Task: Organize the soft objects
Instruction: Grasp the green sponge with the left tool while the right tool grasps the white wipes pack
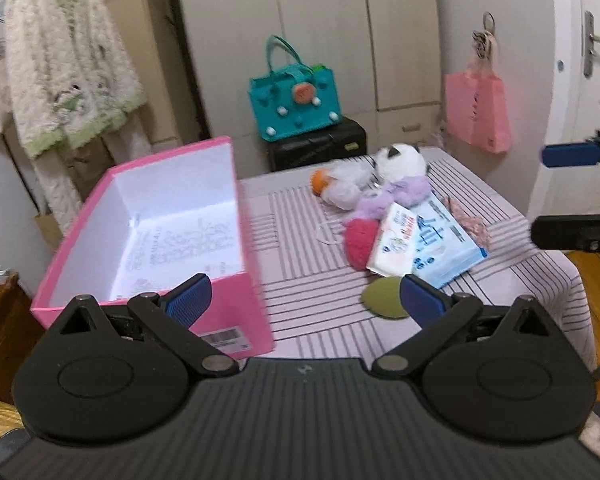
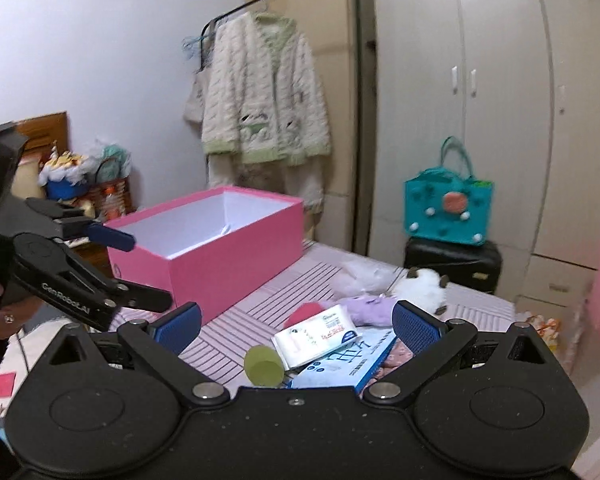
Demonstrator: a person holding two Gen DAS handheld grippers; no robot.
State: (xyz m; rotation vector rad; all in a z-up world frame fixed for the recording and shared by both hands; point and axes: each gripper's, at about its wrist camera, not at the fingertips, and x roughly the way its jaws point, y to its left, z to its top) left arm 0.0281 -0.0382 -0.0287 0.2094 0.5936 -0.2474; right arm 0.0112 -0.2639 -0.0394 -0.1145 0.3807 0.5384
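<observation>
Both grippers are hovering above the striped table [image 1: 308,280], nothing grasped. Left gripper [image 1: 306,298] is showing its fingers spread wide and empty, sitting near the pink box's [image 1: 236,308] near corner. Right gripper [image 2: 296,326] is likewise gaping wide and empty, aiming over the clutter pile.

The box is lying open-topped on the table's left part, white inside, looking empty apart from print on the bottom. Soft things are sitting in a loose heap to its right, apart from it: olive-green sponge [image 1: 382,298] nearest the edge, red fluffy ball [image 1: 360,242], purple plush [image 1: 396,196], panda plush [image 1: 400,158], white fluffy toy with an orange part [image 1: 340,186]. Two tissue packs, white one [image 1: 396,242] overlapping the blue one [image 1: 446,246], are lying on the heap's near side, with floral fabric [image 1: 470,222] poking out behind.

Judging the step: picking the first item for the box, task barely begun. The green sponge looks like the easy one, since it is lying alone and closest to the right gripper. Advice: be coming down straight over it, fingers straddling the narrow side, closing gently because it will squash. Avoid catching the white pack's edge just beside it. The plush items are touching each other, so pulling one could be dragging its neighbours; take the outer pieces first. Release low inside the box.
</observation>
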